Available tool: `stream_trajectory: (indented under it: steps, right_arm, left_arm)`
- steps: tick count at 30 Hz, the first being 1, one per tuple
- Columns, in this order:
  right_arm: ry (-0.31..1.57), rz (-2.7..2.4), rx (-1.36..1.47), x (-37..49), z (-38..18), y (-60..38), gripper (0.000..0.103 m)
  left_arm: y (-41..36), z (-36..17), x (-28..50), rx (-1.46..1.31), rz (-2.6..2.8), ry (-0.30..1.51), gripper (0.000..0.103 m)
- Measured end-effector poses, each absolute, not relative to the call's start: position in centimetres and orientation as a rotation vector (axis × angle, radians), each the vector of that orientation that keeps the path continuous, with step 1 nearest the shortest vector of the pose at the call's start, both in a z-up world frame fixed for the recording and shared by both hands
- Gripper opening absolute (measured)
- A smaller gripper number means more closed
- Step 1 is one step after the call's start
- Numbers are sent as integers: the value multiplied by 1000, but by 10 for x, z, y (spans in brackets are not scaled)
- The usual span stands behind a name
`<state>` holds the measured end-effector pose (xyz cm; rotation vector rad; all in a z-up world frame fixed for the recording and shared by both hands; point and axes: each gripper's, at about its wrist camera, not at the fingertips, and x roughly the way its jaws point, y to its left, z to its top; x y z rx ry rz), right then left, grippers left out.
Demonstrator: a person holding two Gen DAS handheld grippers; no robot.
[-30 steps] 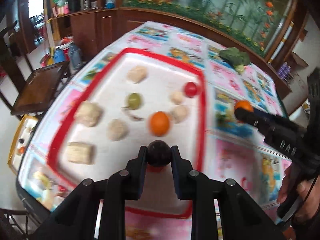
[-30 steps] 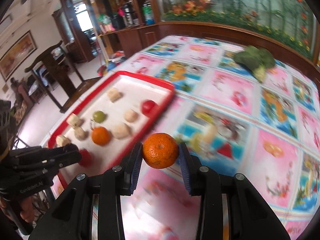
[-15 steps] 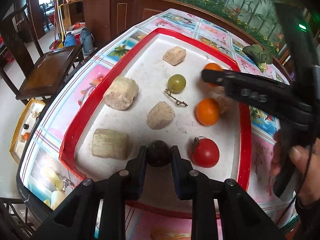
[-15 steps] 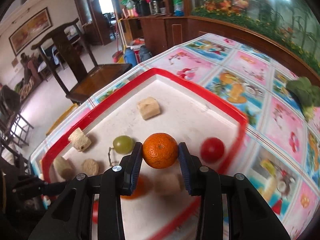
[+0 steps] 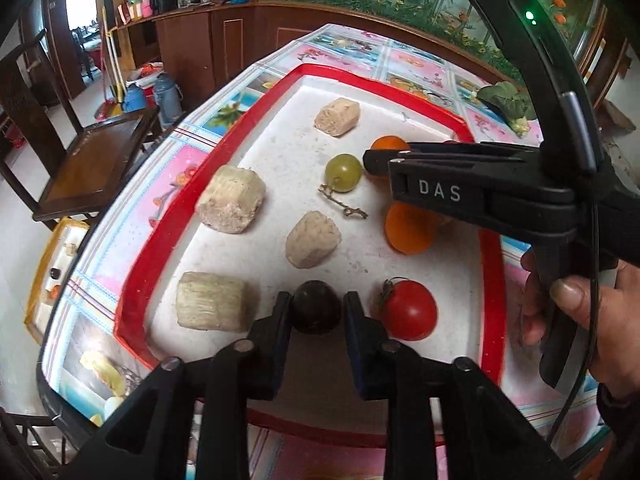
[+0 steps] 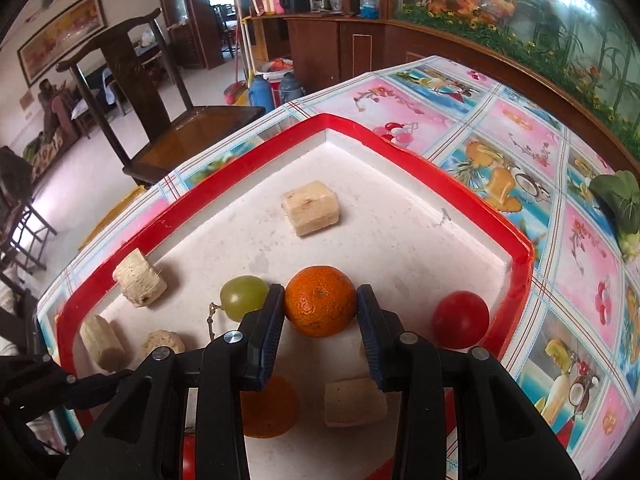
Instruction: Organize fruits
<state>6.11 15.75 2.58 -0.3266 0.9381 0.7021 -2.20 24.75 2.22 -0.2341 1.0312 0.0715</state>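
My left gripper [image 5: 316, 308] is shut on a dark plum [image 5: 315, 306], low over the near end of the red-rimmed white tray [image 5: 168, 216]. A red tomato [image 5: 409, 309] lies just right of it. My right gripper [image 6: 321, 307] is shut on an orange mandarin [image 6: 321, 301] over the tray [image 6: 452, 184], beside a green grape [image 6: 243, 297]. In the left wrist view the right gripper [image 5: 370, 157] reaches in from the right, mandarin [image 5: 387, 143] at its tip. A second orange [image 5: 410, 229] and a second tomato [image 6: 461, 319] lie in the tray.
Several pale sugarcane chunks [image 5: 232, 199] lie about the tray, one at the far end [image 6: 311, 208]. A green vegetable [image 6: 620, 200] lies on the patterned tablecloth [image 6: 520, 136] to the right. A wooden chair [image 6: 160, 120] stands left of the table.
My right gripper has carried the mandarin from over the tablecloth to over the tray, near the grape. My left gripper has lowered with the plum toward the tray's near end.
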Motion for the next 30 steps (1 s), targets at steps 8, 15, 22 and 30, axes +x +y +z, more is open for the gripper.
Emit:
stream_trajectory:
  steps: [8, 15, 22, 30]
  right_arm:
    - [924, 669, -323, 58, 41, 150, 40]
    - [941, 679, -269, 38, 63, 122, 43]
    - [918, 683, -314, -28, 76, 72, 80]
    - [964, 623, -333, -73, 57, 24, 89]
  left_arm:
    - [247, 22, -26, -251, 80, 1032, 57]
    - [256, 36, -42, -343, 149, 988, 57]
    - [237, 56, -80, -371, 303, 910, 76]
    - [189, 47, -112, -315, 389, 960, 90]
